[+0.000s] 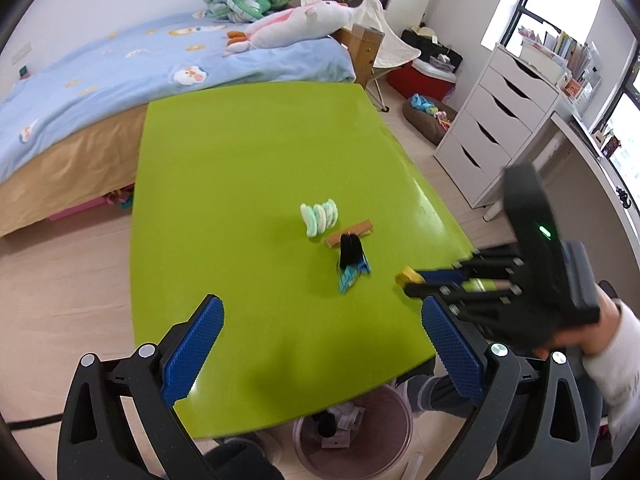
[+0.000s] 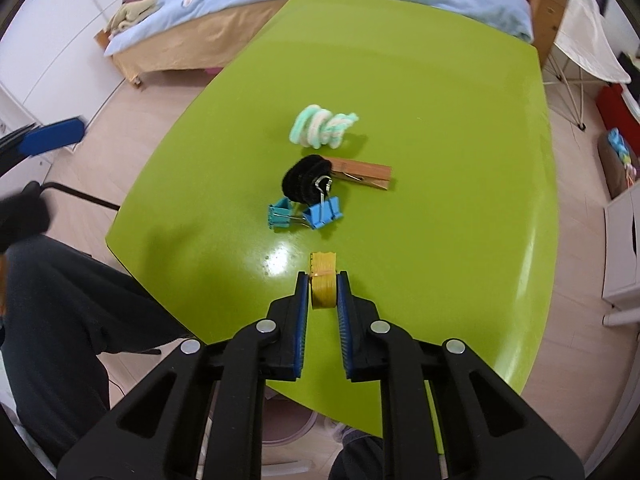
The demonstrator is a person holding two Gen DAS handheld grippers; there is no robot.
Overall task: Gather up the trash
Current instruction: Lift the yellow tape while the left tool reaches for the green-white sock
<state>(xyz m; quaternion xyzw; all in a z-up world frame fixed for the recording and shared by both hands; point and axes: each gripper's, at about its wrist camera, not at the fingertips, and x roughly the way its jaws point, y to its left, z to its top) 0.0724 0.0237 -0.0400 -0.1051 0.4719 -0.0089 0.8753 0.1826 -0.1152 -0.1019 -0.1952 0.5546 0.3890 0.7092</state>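
Observation:
My right gripper [image 2: 323,280] is shut on a yellow tape roll [image 2: 322,286], held just above the green table [image 2: 440,120]; the roll also shows in the left wrist view [image 1: 409,275]. My left gripper [image 1: 320,332] is open and empty above the table's near edge. Mid-table lie a coiled mint-and-white pipe cleaner [image 2: 322,127], a black fuzzy coil [image 2: 306,180], a wooden clothespin [image 2: 366,174] and two blue binder clips [image 2: 324,212]. A pink trash bin [image 1: 352,436] with scraps stands on the floor under the near edge.
A bed with a blue duvet [image 1: 120,72] and plush toys [image 1: 296,24] stands behind the table. A white drawer unit [image 1: 492,128] stands at right, a folding chair [image 1: 380,40] beyond. The person's legs [image 2: 60,320] are at the left.

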